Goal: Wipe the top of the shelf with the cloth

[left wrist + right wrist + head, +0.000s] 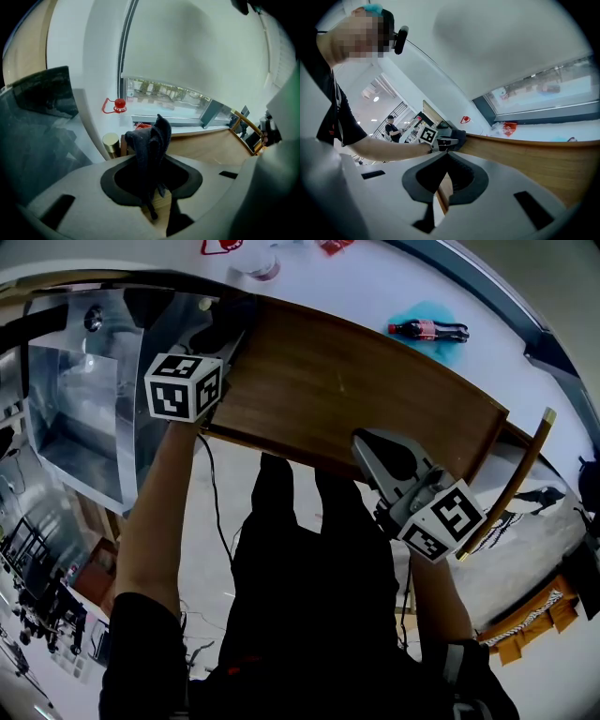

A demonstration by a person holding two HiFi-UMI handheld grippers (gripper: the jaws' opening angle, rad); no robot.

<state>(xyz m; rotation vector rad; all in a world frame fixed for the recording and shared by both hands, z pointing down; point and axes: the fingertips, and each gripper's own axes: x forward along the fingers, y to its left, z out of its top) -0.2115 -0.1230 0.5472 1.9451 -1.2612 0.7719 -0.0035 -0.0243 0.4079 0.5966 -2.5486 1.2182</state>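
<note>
A bright, roomy lab or test hall, going by its white floor (pixel 375 287), long window band (pixel 548 91), wooden shelf (pixel 347 390) beside a glass case (pixel 84 409), and a person (pixel 390 127) among equipment racks (pixel 33 606).

Two grippers (pixel 217 338) (pixel 375 451), one cloth (pixel 150 140), one shelf (pixel 356 381), one cola bottle (pixel 427 330)

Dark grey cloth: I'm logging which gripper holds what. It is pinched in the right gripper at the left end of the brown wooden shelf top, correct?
Not the right one. The dark grey cloth is pinched in the left gripper, as the left gripper view shows; it is at the left end of the brown wooden shelf top.
</note>
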